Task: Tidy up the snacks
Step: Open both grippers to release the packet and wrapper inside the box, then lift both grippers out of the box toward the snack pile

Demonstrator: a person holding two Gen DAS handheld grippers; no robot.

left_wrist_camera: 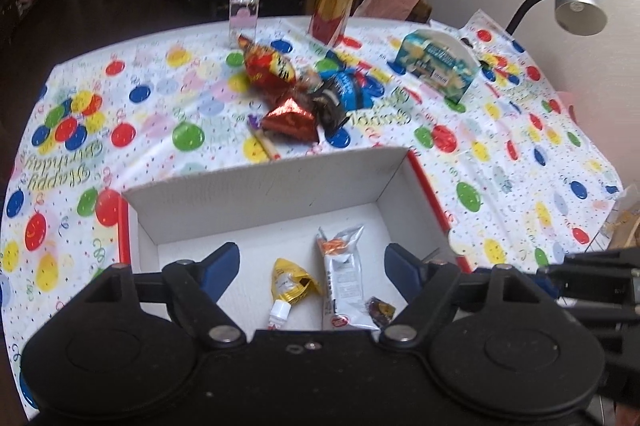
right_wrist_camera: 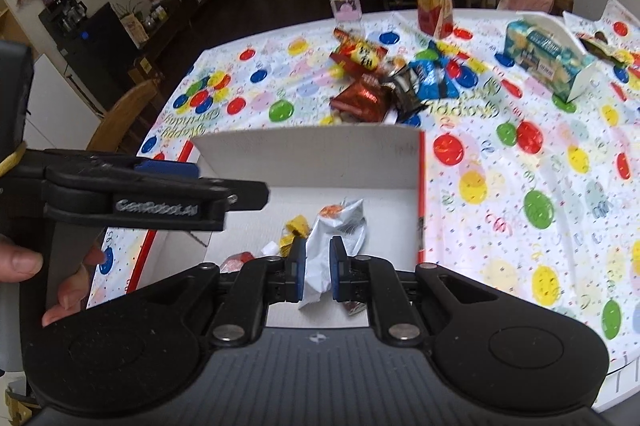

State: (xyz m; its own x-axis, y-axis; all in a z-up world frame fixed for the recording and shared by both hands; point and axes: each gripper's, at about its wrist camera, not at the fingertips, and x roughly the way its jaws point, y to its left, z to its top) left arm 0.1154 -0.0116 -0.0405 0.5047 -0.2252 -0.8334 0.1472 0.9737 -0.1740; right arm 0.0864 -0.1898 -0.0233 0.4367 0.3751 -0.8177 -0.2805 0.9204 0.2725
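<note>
While white box [left_wrist_camera: 256,193] sits under both claws as collecting place, loose snack pile [left_wrist_camera: 304,85] waits far ahead of it on balloon tablecloth [left_wrist_camera: 120,129]. Left gripper [left_wrist_camera: 312,266]: fingers wide apart, empty, hovers over box. Right gripper [right_wrist_camera: 318,274]: fingers nearly together, silver wrapper [right_wrist_camera: 340,230] between them; cannot tell if clamped. Wrapper long axis points ahead, away from claw. Yellow packet [left_wrist_camera: 292,282] just left of it.

A table in a balloon-print cloth [left_wrist_camera: 168,113] carries a white box [left_wrist_camera: 256,193], snack packets [left_wrist_camera: 296,89], two bottles [left_wrist_camera: 334,1].
</note>
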